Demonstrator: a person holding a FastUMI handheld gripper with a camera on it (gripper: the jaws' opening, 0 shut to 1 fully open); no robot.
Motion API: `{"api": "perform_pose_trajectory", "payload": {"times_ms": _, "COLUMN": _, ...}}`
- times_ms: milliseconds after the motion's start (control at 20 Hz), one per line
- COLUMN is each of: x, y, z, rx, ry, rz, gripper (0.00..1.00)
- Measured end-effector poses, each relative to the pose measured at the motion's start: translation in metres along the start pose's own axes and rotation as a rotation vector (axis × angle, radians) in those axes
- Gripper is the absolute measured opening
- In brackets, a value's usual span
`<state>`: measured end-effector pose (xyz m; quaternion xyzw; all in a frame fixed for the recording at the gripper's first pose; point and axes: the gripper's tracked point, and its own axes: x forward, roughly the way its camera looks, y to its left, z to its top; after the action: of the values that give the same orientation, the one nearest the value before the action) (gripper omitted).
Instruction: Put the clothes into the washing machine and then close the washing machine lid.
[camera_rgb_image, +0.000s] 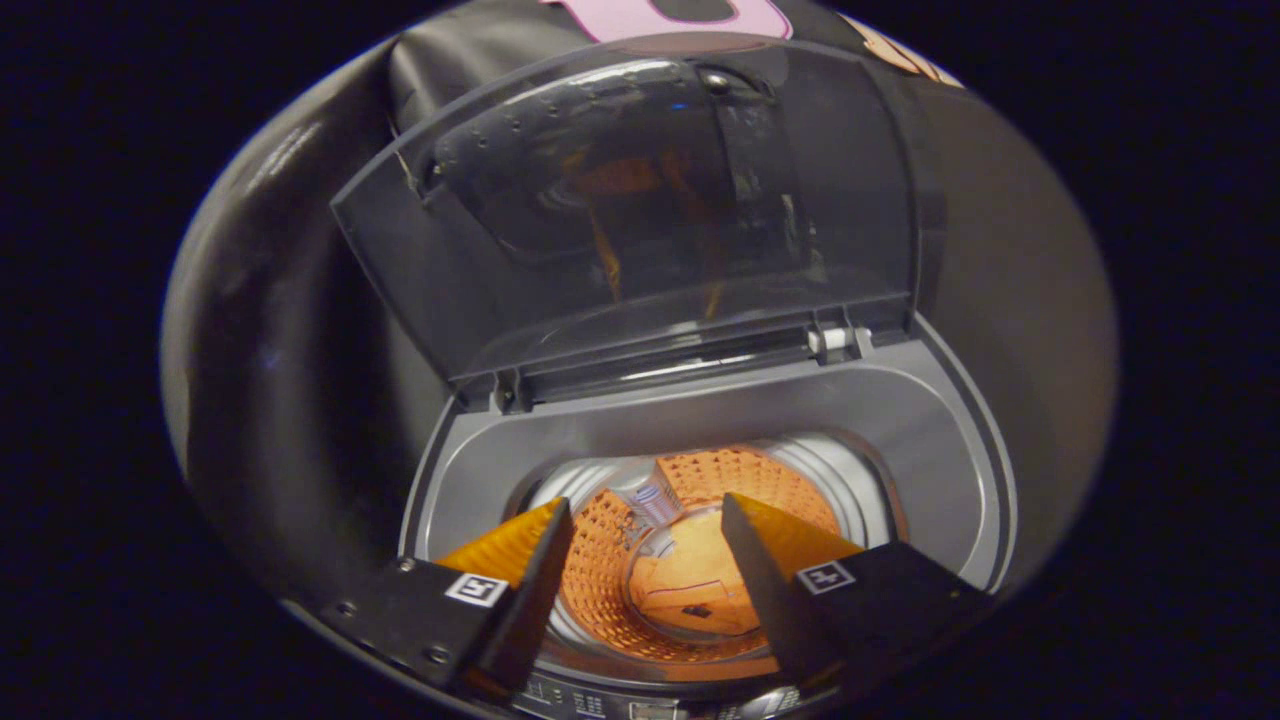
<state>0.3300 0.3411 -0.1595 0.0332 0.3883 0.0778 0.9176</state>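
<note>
I see the gripper (645, 520) with jaws wide apart, holding nothing, above the grey top-loading washing machine (930, 420); its tinted transparent lid (640, 210) stands raised, the perforated drum (690, 580) lit orange.

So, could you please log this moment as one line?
gripper: open, empty, above drum | lid: raised | garment: in drum

No words or numbers can be read; small printing along the washing machine (700, 420) control strip is too blurred.
</note>
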Motion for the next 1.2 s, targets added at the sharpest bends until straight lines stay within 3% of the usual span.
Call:
{"api": "perform_pose_trajectory", "payload": {"times_ms": 50, "x": -0.001, "y": 0.001, "z": 0.002, "rx": -0.013, "ry": -0.006, "rz": -0.008, "gripper": 1.0}}
{"api": "perform_pose_trajectory", "payload": {"times_ms": 400, "x": -0.018, "y": 0.019, "z": 0.06, "rx": -0.034, "ry": -0.114, "rz": 0.009, "gripper": 0.98}}
{"api": "perform_pose_trajectory", "payload": {"times_ms": 850, "x": -0.077, "y": 0.038, "z": 0.2, "rx": -0.186, "ry": -0.5, "rz": -0.017, "gripper": 0.97}}
{"api": "perform_pose_trajectory", "payload": {"times_ms": 1000, "x": -0.07, "y": 0.029, "z": 0.229, "rx": -0.151, "ry": -0.589, "rz": -0.09, "gripper": 0.97}}
{"api": "perform_pose_trajectory", "payload": {"times_ms": 1200, "x": -0.047, "y": 0.035, "z": 0.256, "rx": -0.134, "ry": -0.673, "rz": -0.116, "gripper": 0.97}}
